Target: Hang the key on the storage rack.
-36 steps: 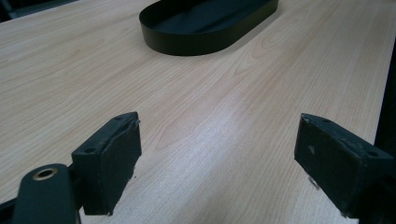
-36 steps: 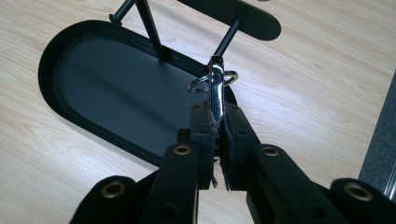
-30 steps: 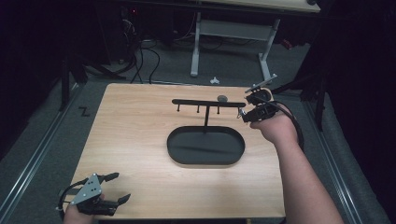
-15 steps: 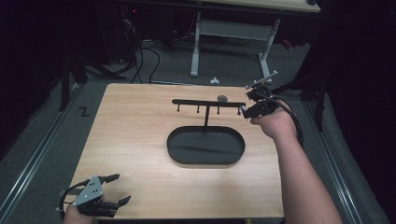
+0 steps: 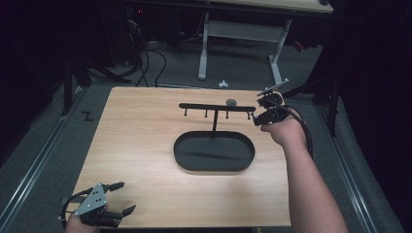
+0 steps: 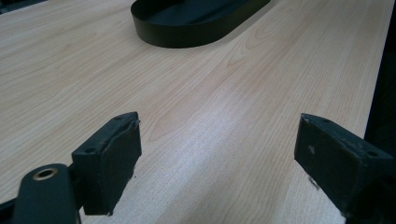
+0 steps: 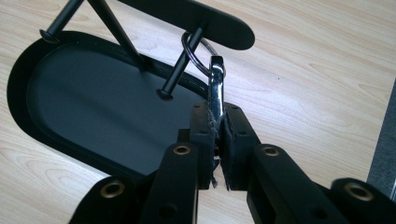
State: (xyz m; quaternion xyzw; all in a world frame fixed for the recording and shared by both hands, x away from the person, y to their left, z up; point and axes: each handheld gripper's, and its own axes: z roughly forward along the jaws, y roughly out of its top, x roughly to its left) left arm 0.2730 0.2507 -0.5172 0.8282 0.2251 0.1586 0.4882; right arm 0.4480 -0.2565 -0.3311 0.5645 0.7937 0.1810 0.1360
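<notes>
Right gripper [image 7: 215, 135] pinches a metal clasp [image 7: 215, 88], its ring [image 7: 194, 53] looped on the end peg [image 7: 180, 70] of the black stand [image 5: 216, 108]. Left gripper [image 6: 217, 158] wide open, holding nothing, over bare table [image 6: 224, 93] at the near left corner

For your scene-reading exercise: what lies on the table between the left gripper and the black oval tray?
Nothing: in the left gripper view, bare wood runs from the open left gripper to the black oval tray. The high view shows the same bare stretch of table.
</notes>
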